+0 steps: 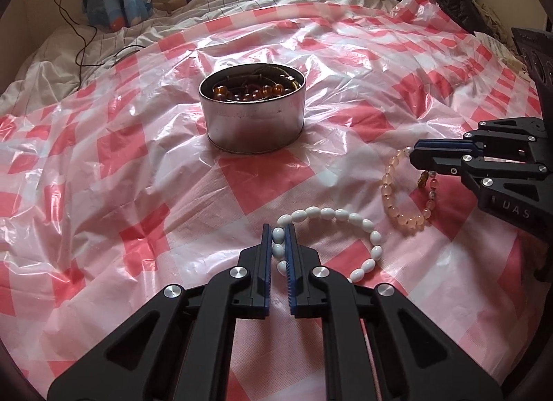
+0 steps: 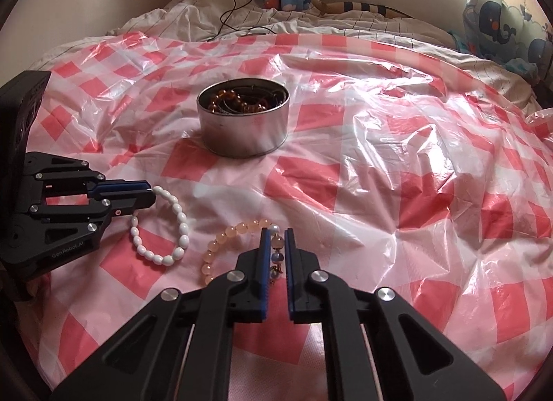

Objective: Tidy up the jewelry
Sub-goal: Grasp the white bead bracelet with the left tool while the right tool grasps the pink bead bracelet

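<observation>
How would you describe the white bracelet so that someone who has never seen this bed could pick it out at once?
Start at the round metal tin in the middle of the red-and-white checked plastic sheet. Two bead bracelets lie on the sheet in front of it; the white bracelet is the one pinched in the left gripper. Its opaque oval white beads set it apart from the translucent peach bracelet beside it.

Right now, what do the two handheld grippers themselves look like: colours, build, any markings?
Both are alike. The left gripper and right gripper are matte black plastic linkages with triangular cutouts and round silver pivot caps. Each finger carries a narrow blue ribbed pad. The left gripper's side reads "GenRobot.AI" in pale lettering. No hands, sleeves or cables of the grippers are visible.
</observation>
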